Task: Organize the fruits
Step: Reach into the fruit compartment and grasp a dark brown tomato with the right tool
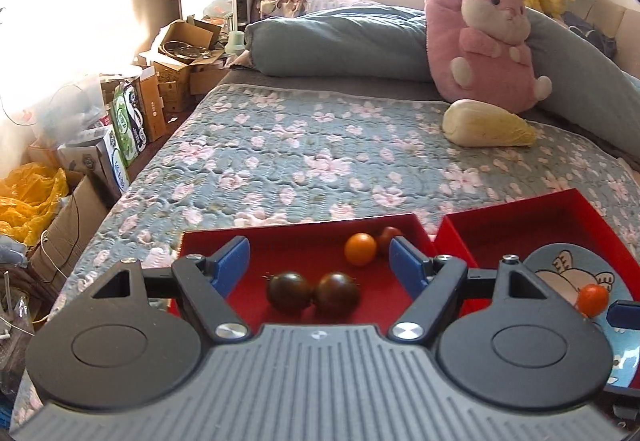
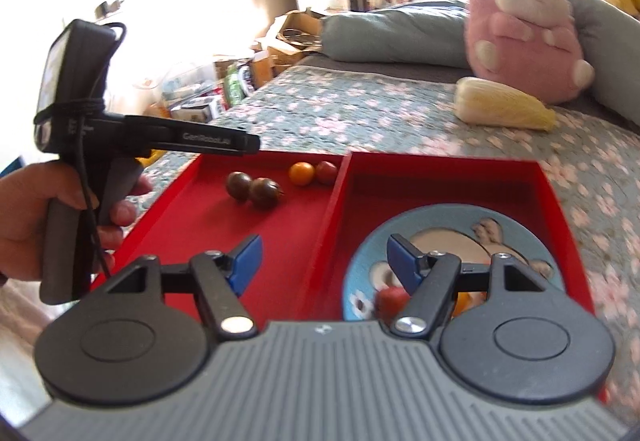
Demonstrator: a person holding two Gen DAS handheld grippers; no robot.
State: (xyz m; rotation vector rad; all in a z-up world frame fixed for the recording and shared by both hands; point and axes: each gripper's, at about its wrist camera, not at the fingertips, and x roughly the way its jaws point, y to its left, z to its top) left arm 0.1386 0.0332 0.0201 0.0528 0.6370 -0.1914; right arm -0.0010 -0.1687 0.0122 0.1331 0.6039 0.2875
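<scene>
Two red trays stand side by side on the bed. The left tray (image 1: 404,219) holds two dark tomatoes (image 1: 290,291) (image 1: 336,293), an orange tomato (image 1: 360,249) and a red tomato (image 1: 390,235). My left gripper (image 1: 322,263) hovers open over this tray's near part, nothing between its blue pads. The right tray (image 2: 440,161) holds a blue cartoon plate (image 2: 440,225) with a red tomato (image 2: 392,299) and an orange one (image 2: 462,301), partly hidden behind my right gripper's arm. My right gripper (image 2: 325,263) stands open above the wall between the trays. A hand holds the left gripper (image 2: 250,143) over the left tray's far-left corner.
A pink plush rabbit (image 1: 488,41) and a pale cabbage (image 1: 488,125) lie at the far right of the flowered bedspread (image 1: 300,153), before a rolled grey-blue duvet (image 1: 340,37). Cardboard boxes (image 1: 176,69) and bags crowd the floor past the bed's left edge.
</scene>
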